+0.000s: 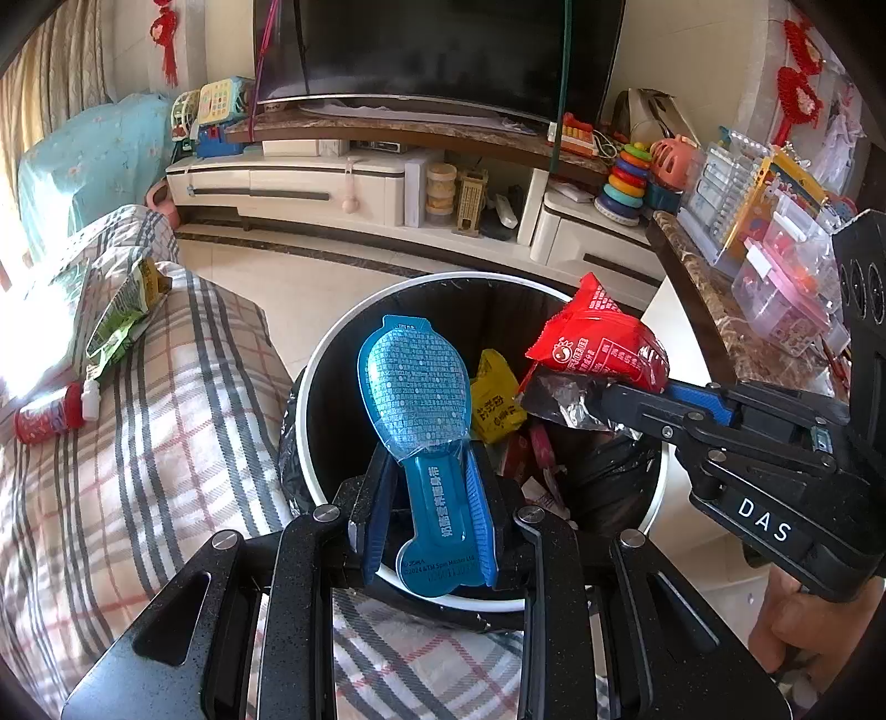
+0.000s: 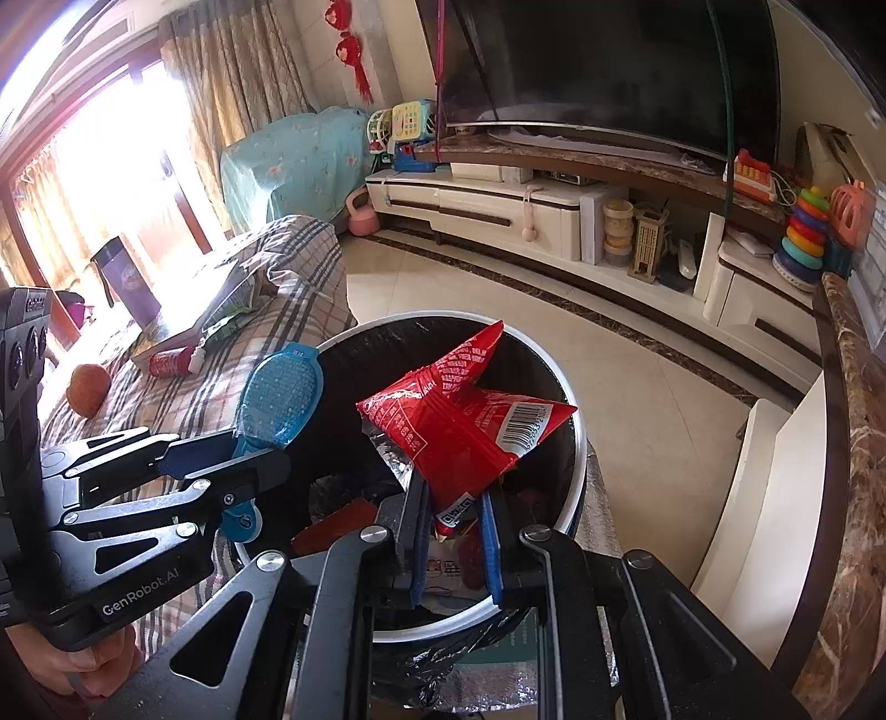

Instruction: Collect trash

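A home living room: a big TV (image 1: 437, 50) on a low cabinet (image 1: 310, 188), toys (image 1: 626, 177) beside it, curtains (image 2: 232, 72) left of it.

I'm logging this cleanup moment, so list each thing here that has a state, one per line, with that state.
Left tongs: shut on the blue package.
Right tongs: shut on the red snack bag.
Blue package: held above the bin.
Red snack bag: torn open, crumpled, held above the bin.
Trash bin: lidless, black-lined, partly filled.
Yellow wrapper: inside the bin.
Red bottle: lying on its side on the plaid cover.
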Demonstrator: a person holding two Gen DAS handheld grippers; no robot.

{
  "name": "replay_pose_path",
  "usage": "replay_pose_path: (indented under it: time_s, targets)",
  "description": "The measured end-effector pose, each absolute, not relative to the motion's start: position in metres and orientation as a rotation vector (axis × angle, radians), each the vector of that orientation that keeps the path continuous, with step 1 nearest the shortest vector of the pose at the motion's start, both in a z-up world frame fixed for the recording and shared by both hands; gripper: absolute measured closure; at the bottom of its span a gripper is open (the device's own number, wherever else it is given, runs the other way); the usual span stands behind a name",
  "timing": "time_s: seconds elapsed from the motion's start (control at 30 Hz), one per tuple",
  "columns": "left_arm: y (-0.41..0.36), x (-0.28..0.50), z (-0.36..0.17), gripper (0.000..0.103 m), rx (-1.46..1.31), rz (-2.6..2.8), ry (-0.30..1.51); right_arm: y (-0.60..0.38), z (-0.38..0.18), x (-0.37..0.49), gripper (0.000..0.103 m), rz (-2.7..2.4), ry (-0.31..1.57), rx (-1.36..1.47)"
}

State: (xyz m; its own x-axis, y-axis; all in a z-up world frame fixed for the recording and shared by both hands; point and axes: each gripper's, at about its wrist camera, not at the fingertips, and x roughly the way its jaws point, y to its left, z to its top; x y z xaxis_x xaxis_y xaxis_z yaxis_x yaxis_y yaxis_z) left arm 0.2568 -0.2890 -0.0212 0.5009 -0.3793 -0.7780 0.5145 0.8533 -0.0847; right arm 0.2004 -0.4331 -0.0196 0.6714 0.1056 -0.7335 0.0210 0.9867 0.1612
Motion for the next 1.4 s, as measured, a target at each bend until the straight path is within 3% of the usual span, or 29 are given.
replay_pose_path:
  time_s: [0.23, 0.3, 0.4, 0.57, 0.7, 0.8, 0.97, 1.4]
  targets:
    - [-0.293, 0.257, -0.022, 0.078, 0.170, -0.570, 0.916, -0.434, -0.021, 0.202, 0.079, 0.047, 0.855, 0.151]
    - [-0.291, 0.256, -0.019, 0.070, 0.169, -0.570, 0.910, -0.436, -0.021, 0.202, 0.065, 0.052, 0.854, 0.162]
    - [-0.283, 0.254, -0.015, 0.057, 0.153, -0.552, 0.895, -0.438, -0.016, 0.198, 0.057, 0.053, 0.843, 0.174]
    - [-0.259, 0.245, -0.009, 0.055, 0.114, -0.525, 0.880, -0.436, -0.005, 0.183, 0.041, 0.060, 0.797, 0.203]
    - [-0.233, 0.230, -0.003, 0.042, 0.061, -0.492, 0.854, -0.429, 0.006, 0.166, 0.018, 0.067, 0.741, 0.251]
    - [-0.212, 0.212, 0.000, 0.032, 0.033, -0.467, 0.824, -0.422, 0.011, 0.150, 0.007, 0.063, 0.696, 0.283]
    - [-0.177, 0.179, 0.007, 0.019, -0.010, -0.410, 0.724, -0.403, 0.017, 0.121, 0.003, 0.046, 0.626, 0.288]
    - [-0.127, 0.121, 0.027, 0.016, -0.065, -0.362, 0.590, -0.357, 0.046, 0.064, 0.002, 0.004, 0.458, 0.217]
